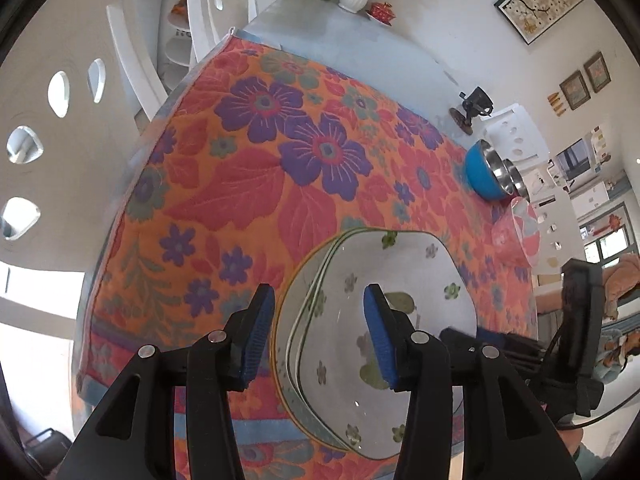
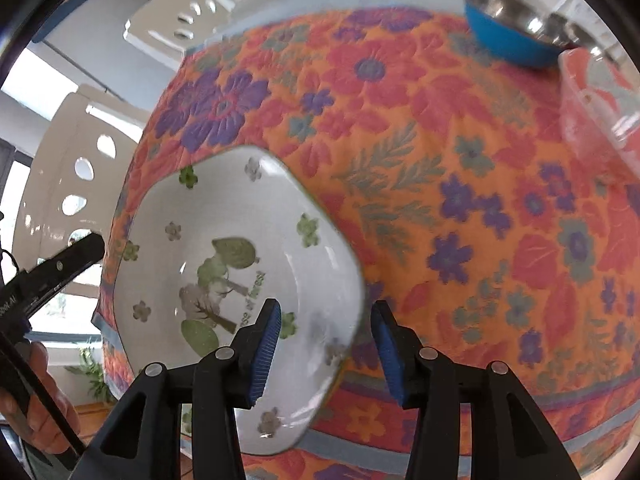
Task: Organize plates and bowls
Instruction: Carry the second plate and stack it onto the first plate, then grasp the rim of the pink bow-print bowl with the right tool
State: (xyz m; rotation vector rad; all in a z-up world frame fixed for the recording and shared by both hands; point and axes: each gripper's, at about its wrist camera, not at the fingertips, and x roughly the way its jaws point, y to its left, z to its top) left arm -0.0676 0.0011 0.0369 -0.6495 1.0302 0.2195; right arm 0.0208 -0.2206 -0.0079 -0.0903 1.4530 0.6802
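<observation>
Clearly you are dealing with glazed ceramic: the stack of plates (image 1: 384, 304) is a set of squarish white dishes with green flower prints, nested one in another near the front edge of the table (image 1: 304, 40), on the flowered cloth (image 1: 248, 168). Judge it stiff, smooth and slippery, heavy as a stack, and quick to chip if a rim knocks against another. Your left gripper (image 1: 318, 334) straddles the stack's left rim with its jaws apart, one blue pad outside the rim and one over the well; neither pad appears to press on the ceramic. Your right gripper (image 2: 326, 350) straddles the opposite rim the same way, jaws apart, nothing held. If you need to lift again, the raised rim is the only real purchase; take it squarely on a straight side rather than a rounded corner, and use both sides together so the weight does not pivot. The blue bowl (image 1: 486, 174), steel-lined with another steel bowl nested inside, sits toward the far right edge, with a clear pink bowl (image 1: 516, 228) just beside it; both look lighter, though the thin pink one may flex or slide.
</observation>
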